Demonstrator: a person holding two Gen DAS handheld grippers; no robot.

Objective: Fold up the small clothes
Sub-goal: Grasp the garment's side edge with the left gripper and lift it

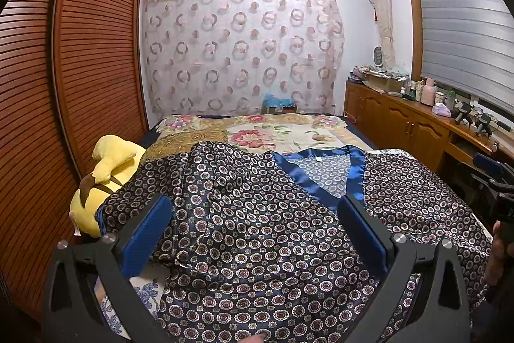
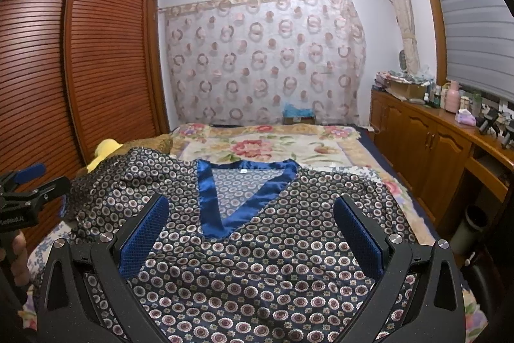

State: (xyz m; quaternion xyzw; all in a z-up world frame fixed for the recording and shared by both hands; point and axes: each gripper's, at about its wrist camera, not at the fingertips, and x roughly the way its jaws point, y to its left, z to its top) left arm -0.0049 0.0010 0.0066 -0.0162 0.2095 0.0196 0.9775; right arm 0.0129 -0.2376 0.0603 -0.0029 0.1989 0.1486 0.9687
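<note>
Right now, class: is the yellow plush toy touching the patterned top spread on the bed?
Touching. The left wrist view shows the patterned top's left sleeve draped over the lower part of the yellow plush toy, with no gap between them.

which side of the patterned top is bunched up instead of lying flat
The left sleeve side of the patterned top, by the yellow plush toy: it is heaped in folds, while the other side lies spread flat.
</note>
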